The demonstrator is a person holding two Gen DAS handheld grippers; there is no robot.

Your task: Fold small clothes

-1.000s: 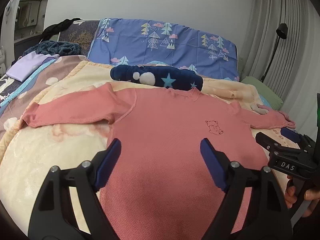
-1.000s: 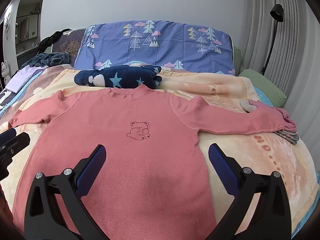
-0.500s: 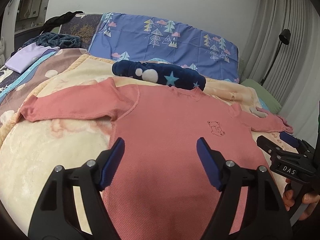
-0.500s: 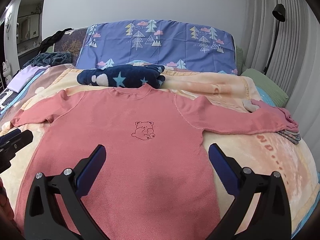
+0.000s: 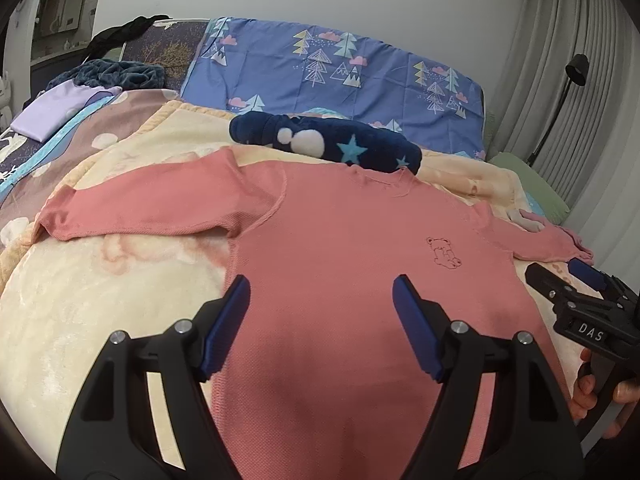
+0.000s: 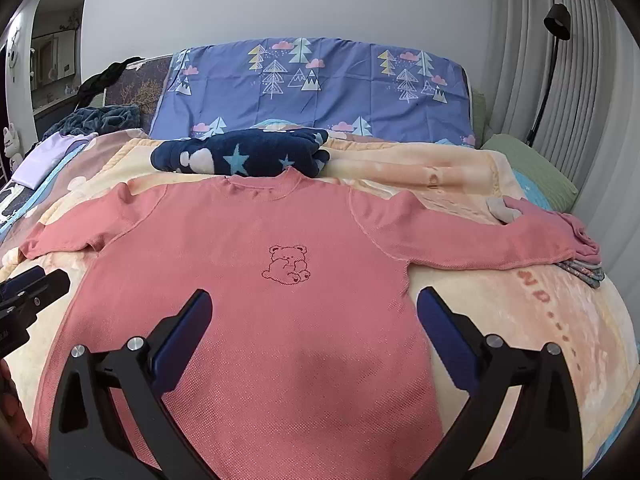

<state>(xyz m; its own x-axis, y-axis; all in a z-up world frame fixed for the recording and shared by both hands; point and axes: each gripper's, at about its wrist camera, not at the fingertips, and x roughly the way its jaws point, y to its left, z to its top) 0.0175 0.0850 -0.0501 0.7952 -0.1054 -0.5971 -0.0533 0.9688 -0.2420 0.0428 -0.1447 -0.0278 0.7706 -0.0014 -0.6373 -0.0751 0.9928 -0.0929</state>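
1. Bed, covered by a cream blanket (image 6: 500, 308) that fills most of both views.
2. Blue pillow with a tree print (image 6: 320, 92) stands at 12 o'clock, against the wall.
3. Pink sweater (image 6: 248, 300) lies flat and face up at the centre of the blanket, neck toward 12 o'clock, both sleeves spread out to 9 and 3 o'clock. A small bear outline (image 6: 286, 270) sits on the chest.
4. Navy star-print fleece (image 6: 240, 156) lies bunched just beyond the collar, touching it, at 12 o'clock.
5. Right sleeve cuff rests on a small pile of folded clothes (image 6: 580, 272) at 3 o'clock.
6. Lilac cloth (image 5: 52, 116) lies at 10 o'clock, well apart from the sweater.
7. Left gripper (image 5: 322, 304) hovers over the sweater's lower body near its left side seam; fingers apart and closing, nothing clamped between them.
8. Right gripper (image 6: 314, 320) hovers over the lower body toward the right side seam; fingers wide apart, holding nothing.
9. Black lamp (image 6: 556, 24) at 2 o'clock by the curtain.
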